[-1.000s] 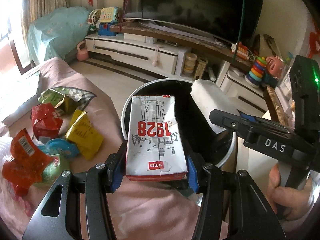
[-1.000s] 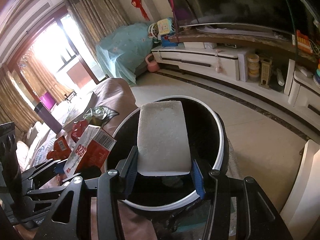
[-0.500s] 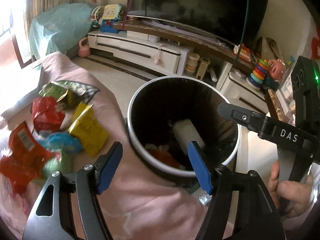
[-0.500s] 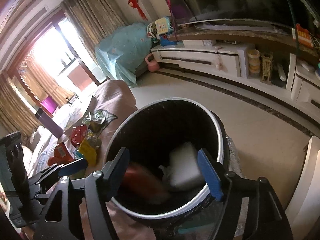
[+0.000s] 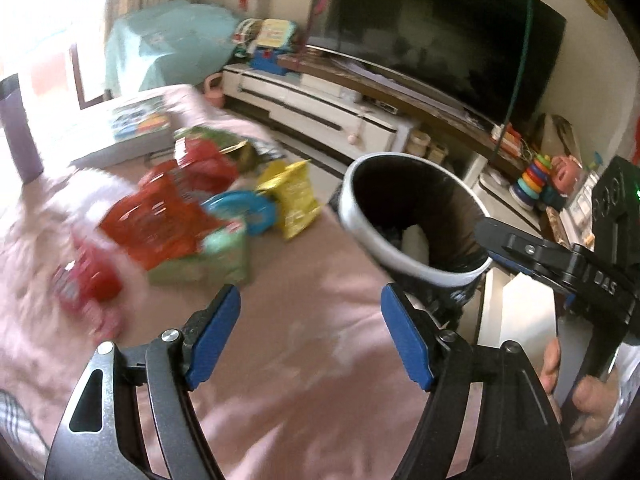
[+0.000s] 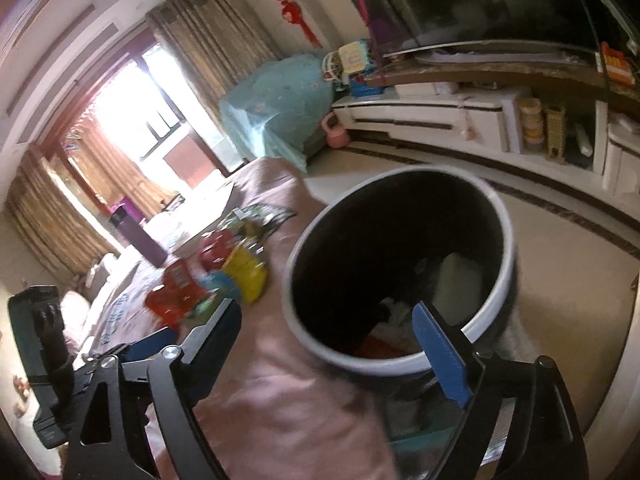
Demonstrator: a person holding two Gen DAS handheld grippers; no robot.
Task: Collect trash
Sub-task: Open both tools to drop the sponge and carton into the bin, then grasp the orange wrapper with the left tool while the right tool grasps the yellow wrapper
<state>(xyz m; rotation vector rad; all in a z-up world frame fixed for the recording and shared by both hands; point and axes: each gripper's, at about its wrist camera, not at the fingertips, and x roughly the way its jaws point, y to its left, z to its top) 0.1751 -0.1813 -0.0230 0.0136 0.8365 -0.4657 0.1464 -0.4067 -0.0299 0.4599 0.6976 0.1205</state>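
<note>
A black trash bin with a white rim (image 5: pixel 412 264) (image 6: pixel 298 320) stands against the edge of a pink-covered surface (image 5: pixel 288 380). A white block (image 5: pixel 416 242) (image 6: pixel 456 284) and a red-and-white carton (image 6: pixel 384 346) lie inside it. Several snack wrappers lie on the pink cover: red (image 5: pixel 160 216), yellow (image 5: pixel 294 196) (image 6: pixel 246 276), blue (image 5: pixel 244 210) and green (image 5: pixel 218 254). My left gripper (image 5: pixel 312 336) is open and empty over the cover. My right gripper (image 6: pixel 328 344) is open and empty at the bin's near rim; it also shows in the left wrist view (image 5: pixel 560 268).
A white TV cabinet (image 5: pixel 320 104) with a large dark TV (image 5: pixel 432 40) runs along the far wall. A purple bottle (image 5: pixel 20 128) and a book (image 5: pixel 136 120) sit at the far end of the cover. Toys (image 5: pixel 536 180) stand at right.
Both grippers opened; the carton and the white block dropped into the bin. Both grippers have since swung left, away from the bin and toward the wrappers.
</note>
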